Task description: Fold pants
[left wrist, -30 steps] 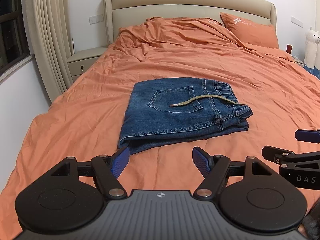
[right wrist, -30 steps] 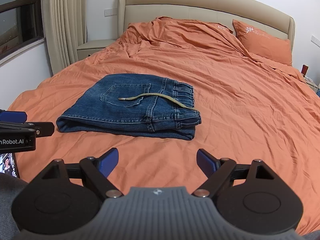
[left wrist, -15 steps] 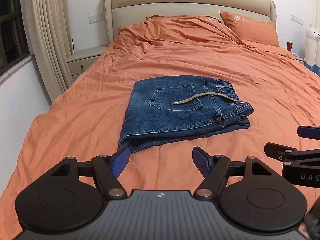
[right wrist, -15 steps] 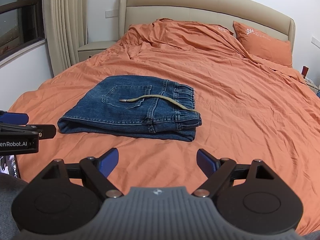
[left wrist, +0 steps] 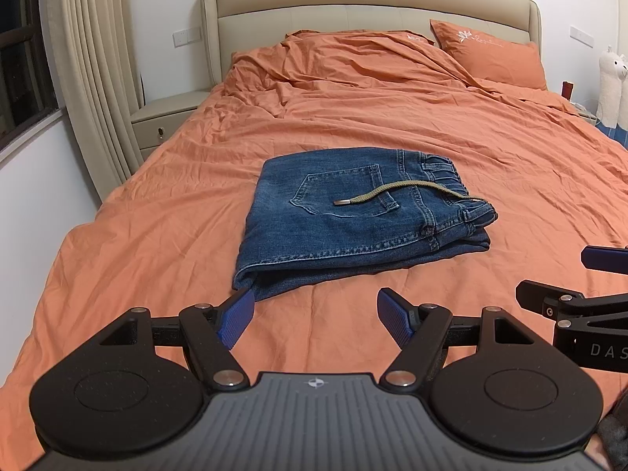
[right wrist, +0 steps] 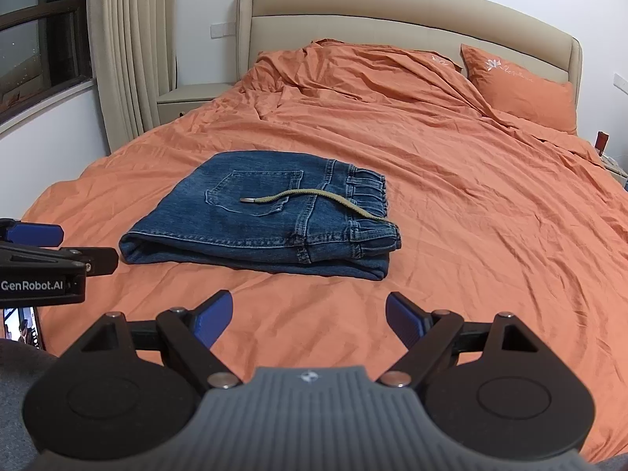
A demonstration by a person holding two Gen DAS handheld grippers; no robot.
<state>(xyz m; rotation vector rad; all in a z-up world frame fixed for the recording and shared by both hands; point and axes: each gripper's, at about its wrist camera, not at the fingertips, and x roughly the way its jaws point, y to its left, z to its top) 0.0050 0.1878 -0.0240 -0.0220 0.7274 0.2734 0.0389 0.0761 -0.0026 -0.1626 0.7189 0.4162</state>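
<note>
Blue denim pants (left wrist: 353, 216) lie folded in a flat rectangle on the orange bed (left wrist: 157, 235), back pocket up, with a khaki drawstring (left wrist: 392, 192) across the top. They also show in the right wrist view (right wrist: 267, 216). My left gripper (left wrist: 314, 316) is open and empty, hovering just in front of the pants' near left corner. My right gripper (right wrist: 310, 318) is open and empty, a little in front of the pants' near edge. Each gripper appears at the edge of the other's view.
An orange pillow (left wrist: 490, 55) and rumpled duvet (left wrist: 353, 62) lie by the beige headboard (left wrist: 369, 4). A nightstand (left wrist: 165, 117) and curtain (left wrist: 90, 59) stand at left. A white plush toy (left wrist: 614, 86) stands at right. A phone screen (right wrist: 21, 327) shows at lower left.
Both grippers have drawn back slightly and tilted a little; the pants sit slightly farther away. Both stay open. The pants have not moved.
</note>
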